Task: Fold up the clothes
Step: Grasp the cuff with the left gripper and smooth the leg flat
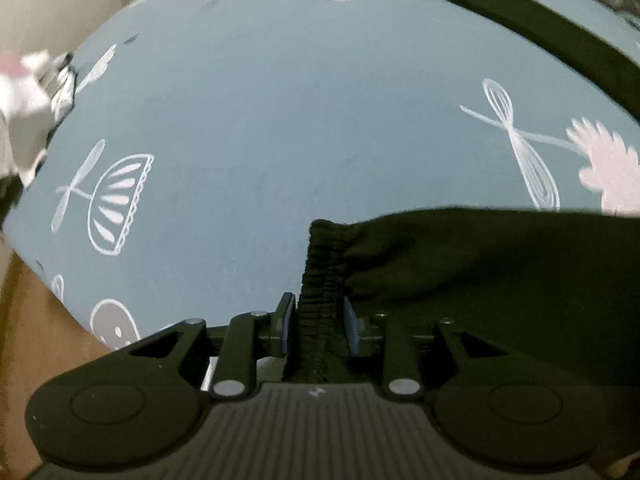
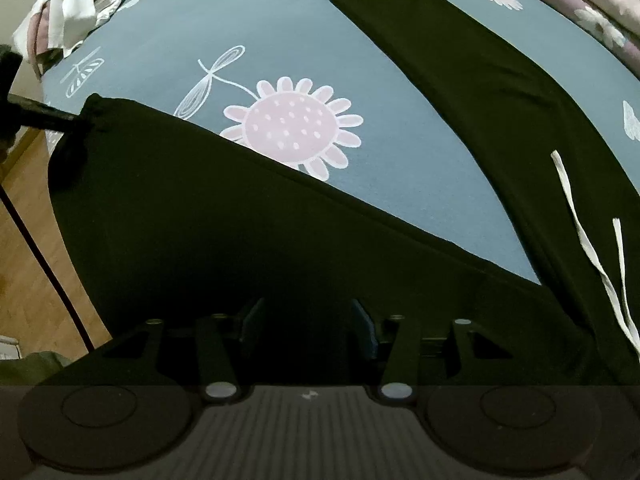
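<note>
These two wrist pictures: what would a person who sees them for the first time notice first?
The dark trousers dominate: they lie spread on a blue bedsheet printed with flowers, one leg running to the far edge and the other toward the left. In the left wrist view, the left gripper has the ribbed cuff of one leg between its blue pads. White drawstrings stand out on the dark cloth at the right.

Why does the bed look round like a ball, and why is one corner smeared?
Left wrist view: the fisheye lens bulges the blue sheet; the white clothes pile is motion-blurred. Right wrist view: same bulge, dim light, black trousers nearly featureless.
</note>
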A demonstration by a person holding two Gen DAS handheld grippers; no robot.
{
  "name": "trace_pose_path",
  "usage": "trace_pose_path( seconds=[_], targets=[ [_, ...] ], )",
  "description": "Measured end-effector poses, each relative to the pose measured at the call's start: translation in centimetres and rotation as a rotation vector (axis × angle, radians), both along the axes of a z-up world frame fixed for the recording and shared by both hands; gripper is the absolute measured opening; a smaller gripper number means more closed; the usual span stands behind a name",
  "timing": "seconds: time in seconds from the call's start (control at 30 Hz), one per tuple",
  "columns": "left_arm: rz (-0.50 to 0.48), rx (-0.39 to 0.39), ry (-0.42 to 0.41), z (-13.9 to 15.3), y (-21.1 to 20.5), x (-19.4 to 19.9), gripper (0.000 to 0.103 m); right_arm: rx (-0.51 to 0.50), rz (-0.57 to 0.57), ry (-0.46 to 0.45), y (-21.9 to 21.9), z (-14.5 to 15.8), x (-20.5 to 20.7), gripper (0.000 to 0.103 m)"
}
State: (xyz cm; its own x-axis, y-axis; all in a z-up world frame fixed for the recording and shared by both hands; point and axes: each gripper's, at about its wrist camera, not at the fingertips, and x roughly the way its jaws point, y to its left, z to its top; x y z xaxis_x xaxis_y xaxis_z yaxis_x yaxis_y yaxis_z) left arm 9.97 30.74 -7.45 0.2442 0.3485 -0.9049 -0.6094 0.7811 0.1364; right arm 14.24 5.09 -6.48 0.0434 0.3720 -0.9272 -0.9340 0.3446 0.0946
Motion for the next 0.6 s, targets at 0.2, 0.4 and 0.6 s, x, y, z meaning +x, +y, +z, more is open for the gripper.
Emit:
trace_pose_path(
  seconds=[0.2,0.4,0.6],
  targets=[
    [0.047,0.032,-0.045,2.4,-0.2,-1.5,0.049,-0.007,-0.004,0.006,-0.3,-0.1,-0.2,0.058],
    [0.051,0.104,-0.064,4.6,-1.2,-1.1,0.054,-0.013,-0.017,0.03,-0.2,-0.6,-0.9,0.061],
    [0.271,0.01,-0.103,4.7,1.5,-2.7,0.053,-0.022,-0.025,0.049,-1.0,-1.0,-1.6,0.061]
  ],
)
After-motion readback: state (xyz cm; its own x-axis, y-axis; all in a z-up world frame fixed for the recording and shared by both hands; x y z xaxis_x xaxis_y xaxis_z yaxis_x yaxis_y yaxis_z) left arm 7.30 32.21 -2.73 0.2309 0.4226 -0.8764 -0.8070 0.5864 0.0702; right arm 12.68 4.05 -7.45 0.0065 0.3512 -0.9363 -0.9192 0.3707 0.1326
